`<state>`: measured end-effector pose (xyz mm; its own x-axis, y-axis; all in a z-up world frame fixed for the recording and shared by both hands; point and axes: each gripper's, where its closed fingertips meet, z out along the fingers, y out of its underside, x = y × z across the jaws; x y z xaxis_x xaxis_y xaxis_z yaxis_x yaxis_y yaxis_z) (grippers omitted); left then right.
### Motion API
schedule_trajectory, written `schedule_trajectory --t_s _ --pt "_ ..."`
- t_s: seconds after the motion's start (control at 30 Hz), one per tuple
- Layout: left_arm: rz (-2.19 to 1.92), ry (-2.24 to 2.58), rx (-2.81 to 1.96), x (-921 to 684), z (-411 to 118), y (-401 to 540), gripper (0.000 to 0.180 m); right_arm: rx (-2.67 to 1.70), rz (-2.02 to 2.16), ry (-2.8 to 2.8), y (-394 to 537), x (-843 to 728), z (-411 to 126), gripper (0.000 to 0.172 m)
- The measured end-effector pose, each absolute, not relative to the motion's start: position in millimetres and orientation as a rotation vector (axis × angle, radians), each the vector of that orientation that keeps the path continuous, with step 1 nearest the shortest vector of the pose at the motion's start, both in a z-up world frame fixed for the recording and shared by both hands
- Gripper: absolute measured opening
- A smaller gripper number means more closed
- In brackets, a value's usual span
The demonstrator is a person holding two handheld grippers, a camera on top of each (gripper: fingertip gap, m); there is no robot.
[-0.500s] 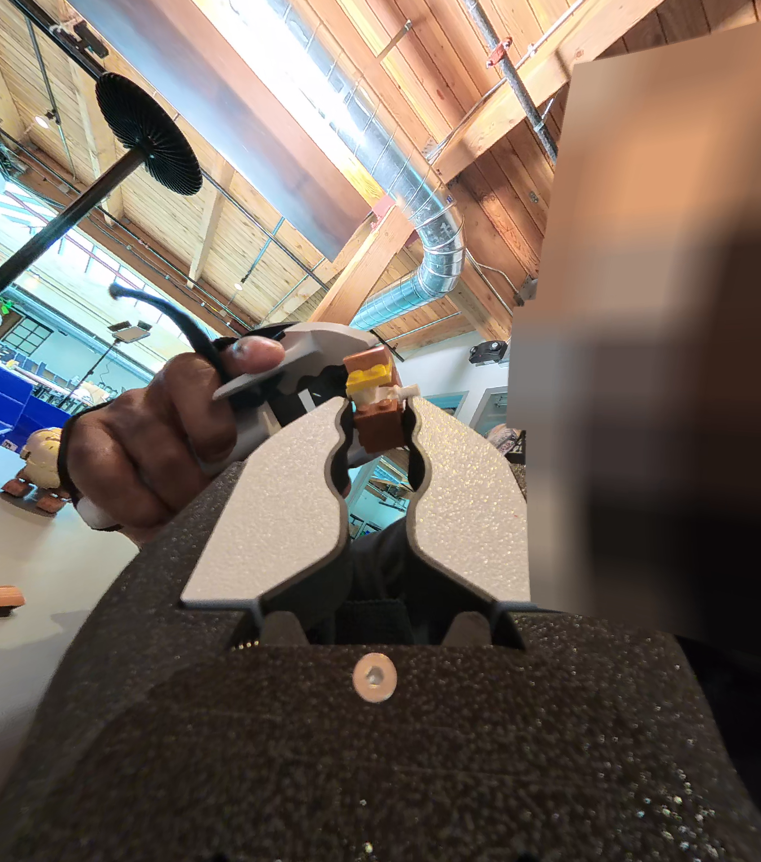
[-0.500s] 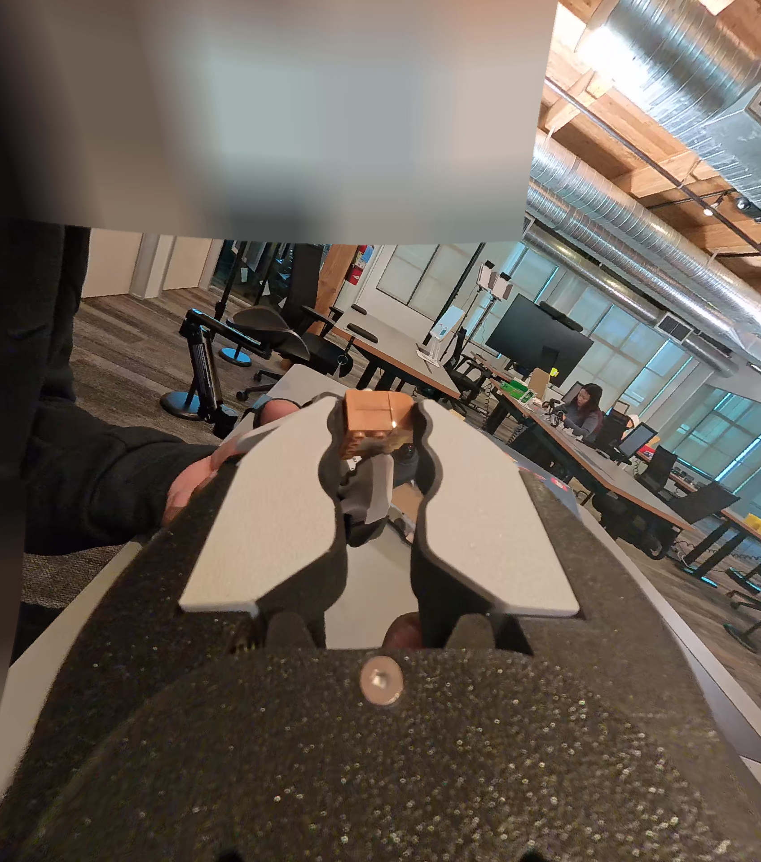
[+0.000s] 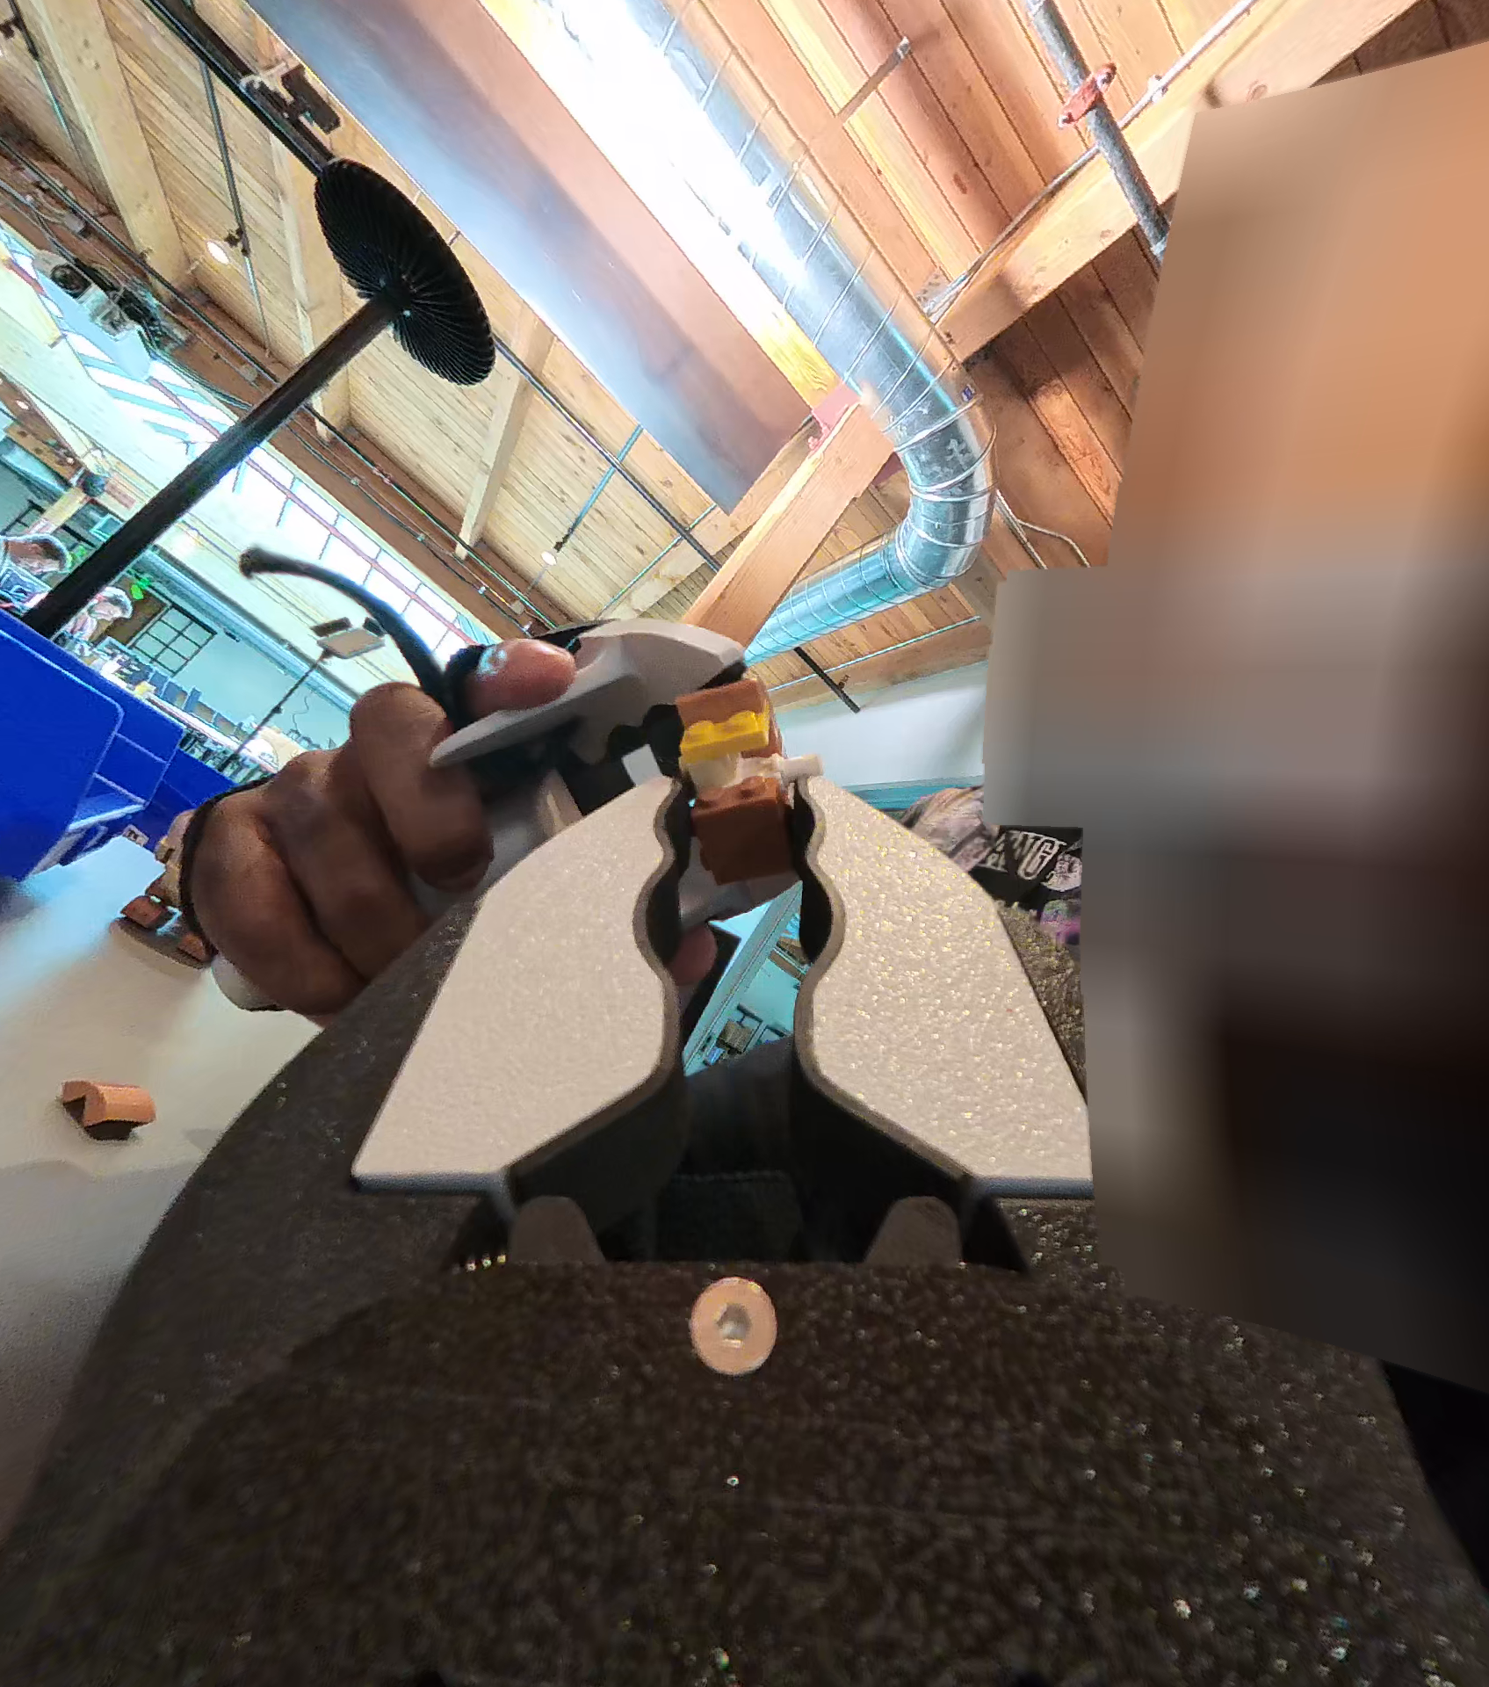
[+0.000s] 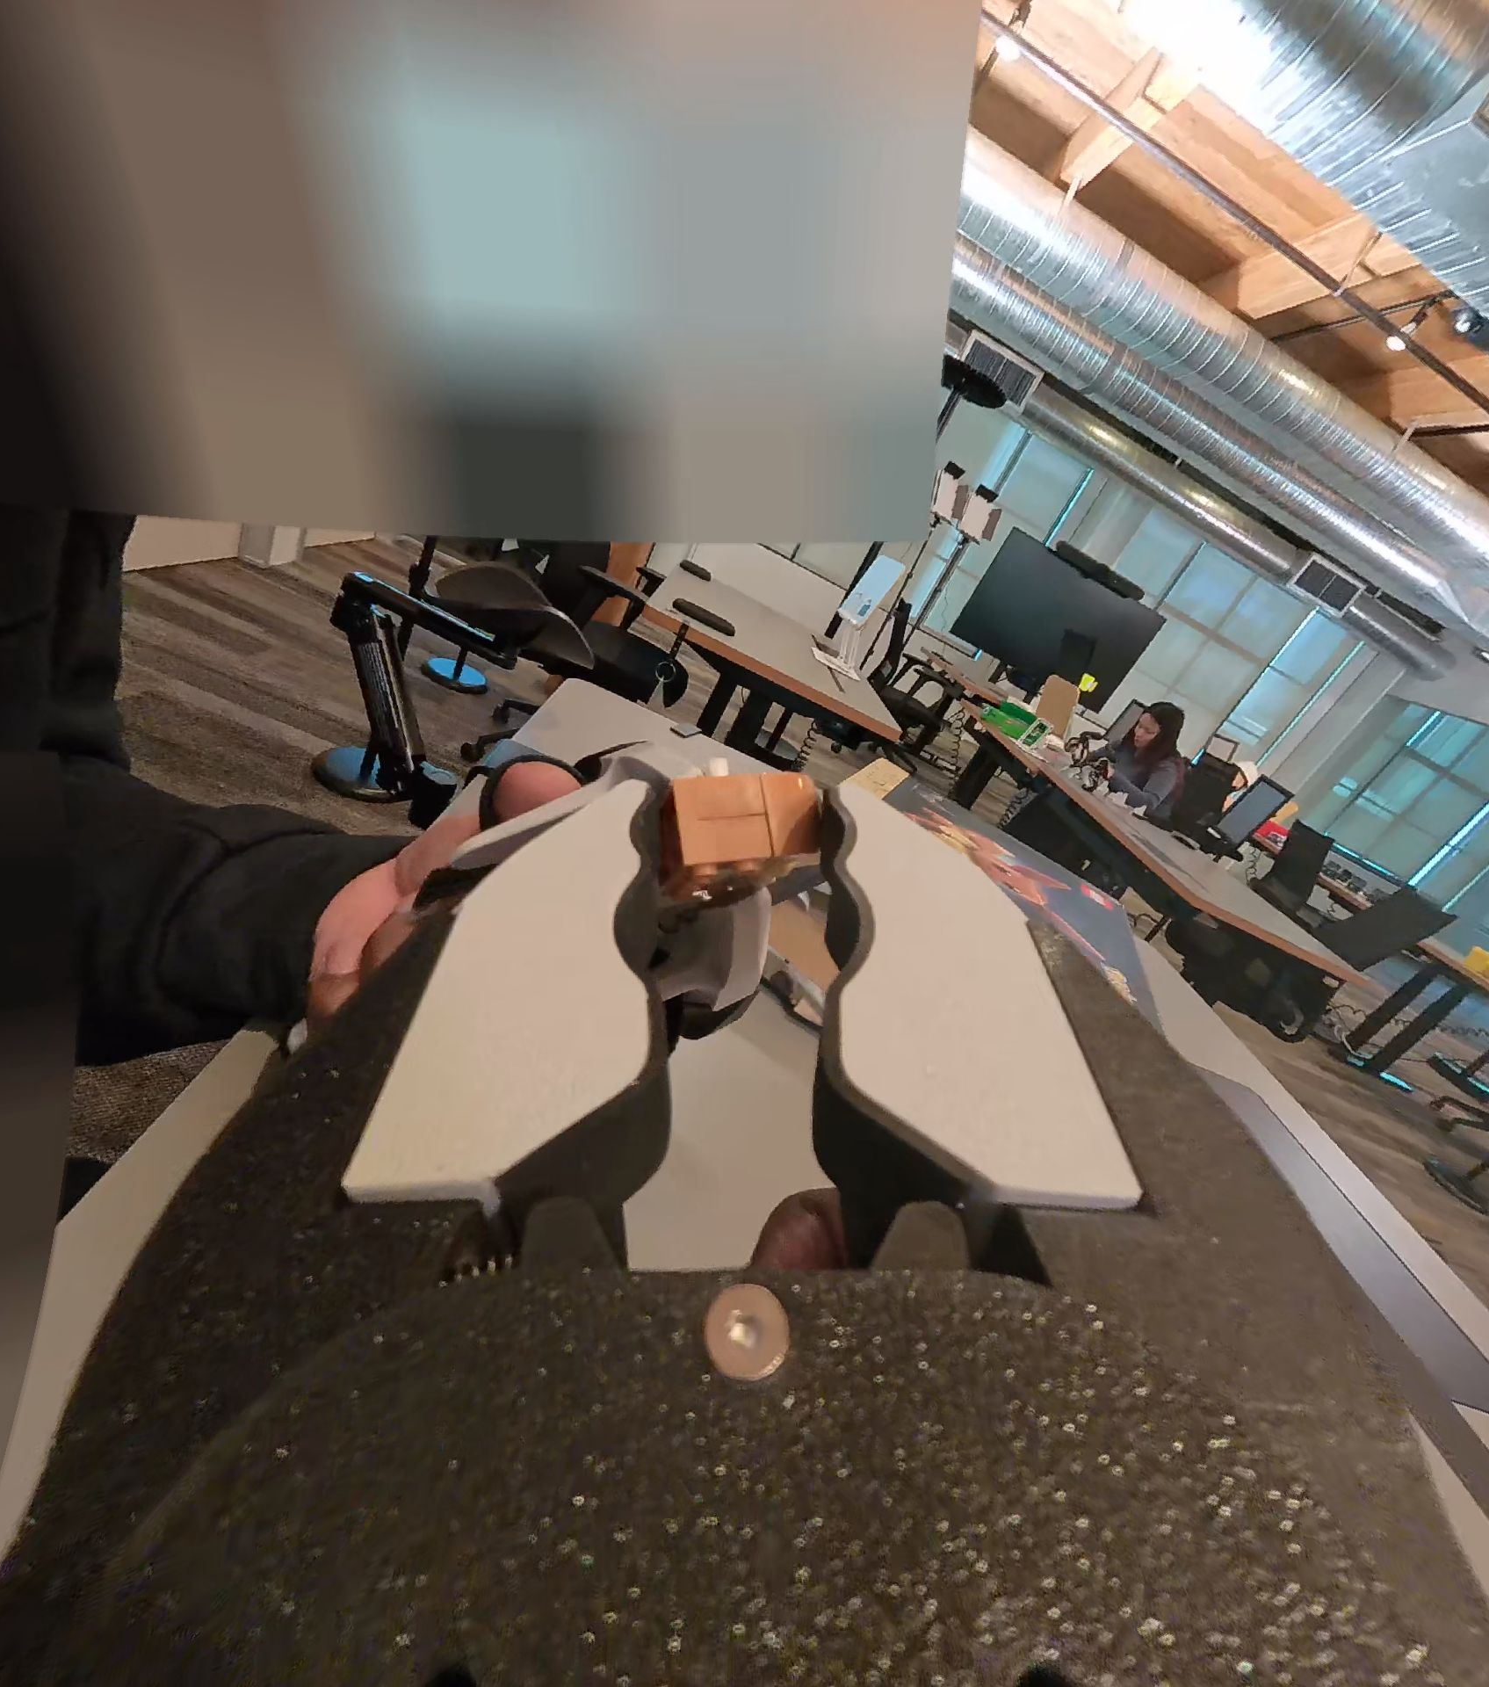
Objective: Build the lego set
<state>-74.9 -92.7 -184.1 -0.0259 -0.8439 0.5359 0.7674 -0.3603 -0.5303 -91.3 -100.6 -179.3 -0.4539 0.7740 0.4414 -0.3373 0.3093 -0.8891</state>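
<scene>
While both my grippers met in mid-air, one small brick assembly (image 3: 736, 785) of brown, yellow and white plastic bridged them.
My left gripper (image 3: 739, 822) clenched its lower brown block; my right gripper (image 4: 736, 826) clamped the upper brown block, the halves looking joined already.

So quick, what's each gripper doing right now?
Left gripper: closed on the lower brown brick of a small toy-brick assembly.
Right gripper: closed on its upper brown block.

table (image 3: 10, 1214): white top | on it: loose brown brick (image 3: 109, 1103) | blue bin (image 3: 1, 730) at far edge | small brick figure (image 3: 165, 899) beside bin
</scene>
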Motion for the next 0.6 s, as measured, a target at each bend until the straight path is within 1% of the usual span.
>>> schedule_trajectory --t_s 0.2,0.6 --pt "-1.718 0.057 -0.908 -85.2 -178.9 -93.5 0.021 -0.395 1.386 -1.511 -97.6 -85.8 -168.9 0.032" --pt "-1.735 0.100 -0.945 -74.3 -180.2 -94.7 0.022 -0.376 1.321 -1.511 -100.2 -89.5 -172.5 0.033"
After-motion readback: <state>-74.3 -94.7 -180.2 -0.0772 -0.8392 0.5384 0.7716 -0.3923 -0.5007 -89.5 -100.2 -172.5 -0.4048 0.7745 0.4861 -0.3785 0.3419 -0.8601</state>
